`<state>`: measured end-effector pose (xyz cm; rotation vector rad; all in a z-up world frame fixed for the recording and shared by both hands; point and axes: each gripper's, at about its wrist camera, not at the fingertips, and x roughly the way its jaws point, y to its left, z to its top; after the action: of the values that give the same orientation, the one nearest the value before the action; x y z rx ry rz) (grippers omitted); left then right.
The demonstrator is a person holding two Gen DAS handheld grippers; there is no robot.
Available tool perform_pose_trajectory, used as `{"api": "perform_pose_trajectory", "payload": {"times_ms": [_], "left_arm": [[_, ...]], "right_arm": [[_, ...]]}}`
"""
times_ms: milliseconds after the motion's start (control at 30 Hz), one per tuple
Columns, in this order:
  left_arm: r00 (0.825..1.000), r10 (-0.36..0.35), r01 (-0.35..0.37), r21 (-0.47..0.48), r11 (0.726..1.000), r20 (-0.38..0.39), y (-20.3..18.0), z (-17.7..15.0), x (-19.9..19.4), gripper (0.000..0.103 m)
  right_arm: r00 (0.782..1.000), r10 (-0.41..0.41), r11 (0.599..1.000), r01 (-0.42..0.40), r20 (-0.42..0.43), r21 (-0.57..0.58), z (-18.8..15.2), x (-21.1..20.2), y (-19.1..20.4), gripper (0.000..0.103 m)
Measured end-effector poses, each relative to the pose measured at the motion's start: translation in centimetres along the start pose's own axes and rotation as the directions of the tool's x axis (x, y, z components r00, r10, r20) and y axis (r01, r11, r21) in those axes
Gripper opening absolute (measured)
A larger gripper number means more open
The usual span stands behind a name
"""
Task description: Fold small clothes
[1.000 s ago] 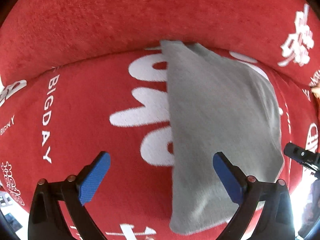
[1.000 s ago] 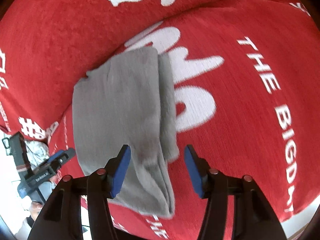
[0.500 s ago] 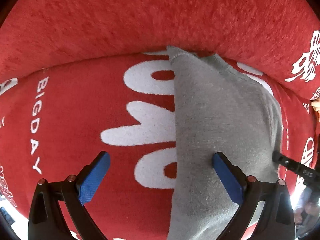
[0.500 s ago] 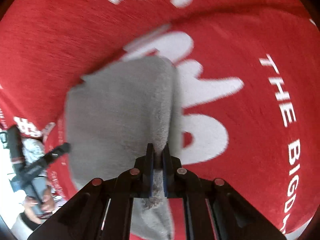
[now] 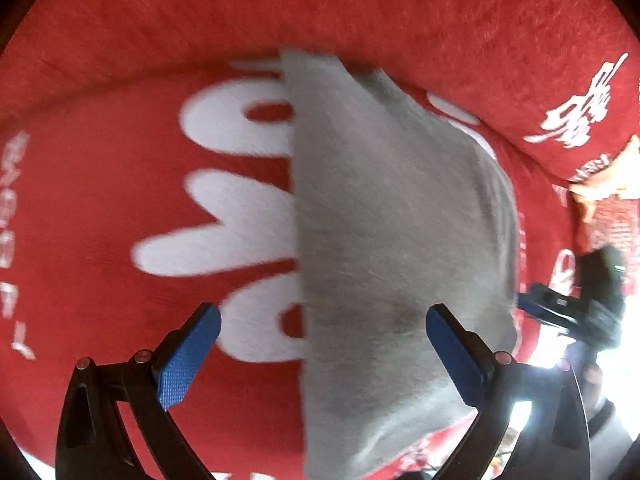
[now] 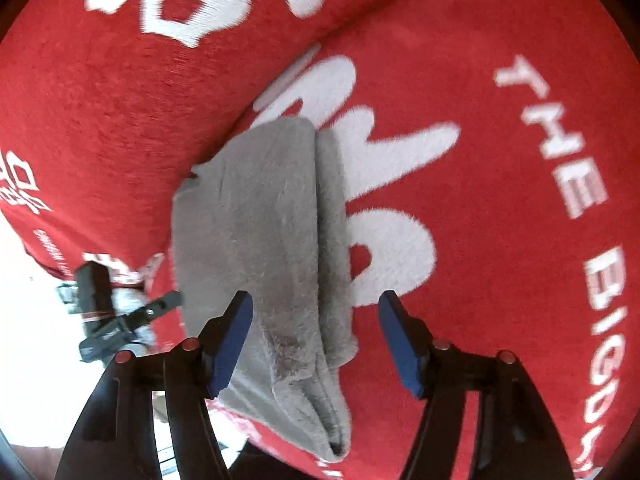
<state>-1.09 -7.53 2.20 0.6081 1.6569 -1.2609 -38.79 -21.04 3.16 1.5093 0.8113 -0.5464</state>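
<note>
A home, likely — a plush red sofa cover (image 5: pixel 360 12) with white lettering.

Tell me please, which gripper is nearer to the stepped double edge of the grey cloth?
Right. The right gripper, jaws just reopened, straddles that stepped edge of the grey cloth. The left gripper, open, straddles the cloth's opposite straight edge.

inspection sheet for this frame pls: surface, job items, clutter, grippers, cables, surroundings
Surface: red plush cover with white lettering, over a seat and backrest.
Job's things: grey garment, folded lengthwise, flat on the seat, near end overhanging the front edge.
Clutter: orange-white item at far right, blurred.
Grippers: left gripper open, straddling the garment's edge; right gripper open, jaws have just been opening, garment between but not pinched.
Cables: nothing seen.
Surroundings: bright, washed out past the seat edge.
</note>
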Motion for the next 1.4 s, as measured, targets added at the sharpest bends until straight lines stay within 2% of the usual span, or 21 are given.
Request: {"api": "perform_pose_trajectory", "payload": {"times_ms": [67, 167, 233, 333, 433, 467, 500, 533, 567, 633, 733, 800, 1000, 1100, 1200, 1233, 1400], "left_arm": [[0.999, -0.047, 0.047, 0.003, 0.999, -0.024, -0.4, 0.2, 0.9, 0.103], [0.996, -0.080, 0.081, 0.026, 0.996, -0.032, -1.4, 0.6, 1.8, 0.103], [0.994, -0.101, 0.103, 0.044, 0.994, -0.041, -2.4, 0.8, 2.4, 0.103], [0.998, -0.044, 0.047, 0.073, 0.996, -0.041, -3.7, 0.7, 3.1, 0.103], [0.999, -0.028, 0.030, 0.068, 0.997, -0.031, -3.8, 0.5, 3.3, 0.102], [1.000, -0.022, 0.023, 0.059, 0.998, -0.019, -3.8, 0.4, 3.4, 0.099], [1.000, -0.005, 0.005, 0.045, 0.999, 0.001, -3.7, 0.3, 3.1, 0.093], [1.000, -0.001, 0.000, 0.036, 0.999, 0.015, -3.7, 0.0, 3.0, 0.086], [0.999, -0.006, 0.005, 0.027, 1.000, 0.034, -3.6, -0.3, 2.6, 0.082], [0.998, -0.029, 0.028, 0.029, 0.999, 0.058, -3.4, -0.8, 1.7, 0.066], [0.995, -0.061, 0.057, 0.048, 0.997, 0.079, -3.4, -1.2, 0.1, 0.048], [0.992, -0.083, 0.077, 0.059, 0.995, 0.096, -3.5, -1.5, -1.1, 0.047], [0.979, -0.145, 0.139, 0.053, 0.989, 0.145, -0.6, -3.3, -5.5, 0.047], [0.975, -0.148, 0.141, 0.055, 0.989, 0.164, 1.5, -5.1, -7.9, 0.047], [0.977, -0.118, 0.112, 0.046, 0.993, 0.176, 3.8, -7.0, -10.0, 0.047], [0.978, -0.103, 0.097, 0.042, 0.994, 0.179, 4.9, -7.6, -10.8, 0.047], [0.984, -0.015, 0.013, 0.013, 1.000, 0.180, 11.2, -10.4, -12.1, 0.047]], "right_arm": [[0.998, 0.063, 0.998, -0.063, -0.017, 0.029, 0.2, 0.8, -0.9, 0.070], [0.986, 0.162, 0.986, -0.162, -0.028, 0.025, 0.8, 1.4, -1.0, 0.070], [0.979, 0.195, 0.981, -0.195, -0.053, 0.015, 1.2, 2.1, -0.7, 0.070], [0.968, 0.232, 0.972, -0.235, -0.096, -0.026, 1.8, 3.9, 0.6, 0.070], [0.962, 0.249, 0.965, -0.256, -0.111, -0.054, 1.9, 5.7, 2.1, 0.070], [0.965, 0.239, 0.967, -0.247, -0.109, -0.062, 1.9, 6.1, 2.6, 0.069], [0.970, 0.219, 0.972, -0.227, -0.109, -0.067, 1.7, 6.4, 3.1, 0.062], [0.973, 0.202, 0.975, -0.210, -0.112, -0.066, 1.5, 6.5, 3.2, 0.053], [0.974, 0.190, 0.979, -0.197, -0.120, -0.050, 1.3, 6.7, 3.2, 0.038], [0.970, 0.221, 0.975, -0.223, -0.098, -0.012, 0.8, 6.7, 3.6, 0.036], [0.962, 0.265, 0.964, -0.265, -0.072, 0.010, 0.0, 6.6, 5.0, 0.035], [0.955, 0.292, 0.956, -0.292, -0.058, 0.018, -0.8, 6.3, 6.1, 0.035], [0.942, 0.331, 0.943, -0.332, -0.053, -0.011, -3.8, 5.9, 10.3, 0.035], [0.938, 0.341, 0.938, -0.344, -0.058, -0.047, -5.9, 6.2, 13.1, 0.035], [0.941, 0.331, 0.940, -0.335, -0.068, -0.068, -8.0, 7.8, 15.7, 0.035], [0.940, 0.332, 0.939, -0.337, -0.072, -0.067, -8.3, 7.5, 15.4, 0.035], [0.942, 0.312, 0.945, -0.321, -0.124, -0.060, -11.0, 14.0, 18.7, 0.035]]}}
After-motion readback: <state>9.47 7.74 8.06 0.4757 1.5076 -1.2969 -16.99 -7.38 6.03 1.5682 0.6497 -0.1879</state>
